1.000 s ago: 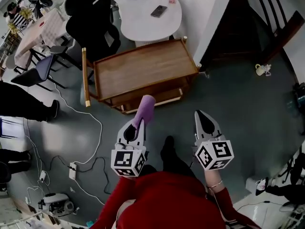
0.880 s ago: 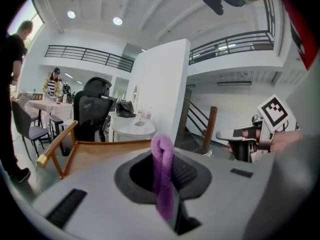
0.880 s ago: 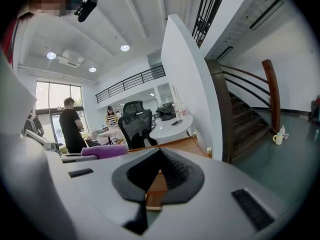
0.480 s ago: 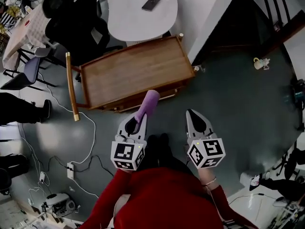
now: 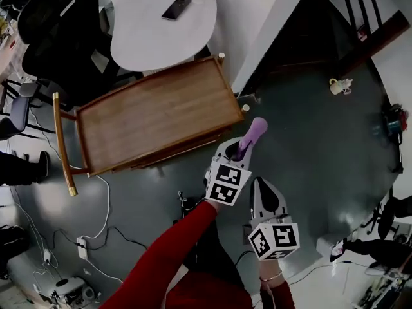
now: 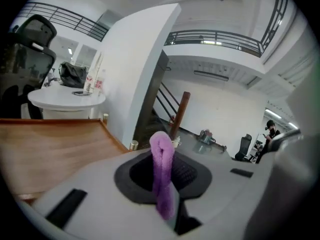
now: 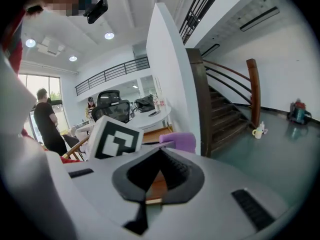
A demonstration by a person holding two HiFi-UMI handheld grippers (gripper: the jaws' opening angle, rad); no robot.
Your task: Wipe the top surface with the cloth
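Observation:
A wooden cart with a flat brown top (image 5: 151, 114) stands on the floor, up and left of both grippers; its top also shows at the left of the left gripper view as the cart top (image 6: 45, 149). My left gripper (image 5: 241, 148) is shut on a folded purple cloth (image 5: 253, 132), which sticks out past the cart's right corner. In its own view the cloth (image 6: 163, 174) stands upright between the closed jaws. My right gripper (image 5: 262, 195) is lower and nearer to me, shut and holding nothing. The cloth (image 7: 180, 140) appears behind its jaws.
A round white table (image 5: 158, 24) with a phone (image 5: 176, 8) stands behind the cart, with black office chairs (image 5: 58, 24) to its left. A white wall and dark staircase (image 5: 335, 24) lie to the right. Cables (image 5: 96, 217) trail on the grey floor.
My left gripper with the cloth swung to the right and forward, from in front of the cart to past its right corner. The right gripper dropped lower and closer to me.

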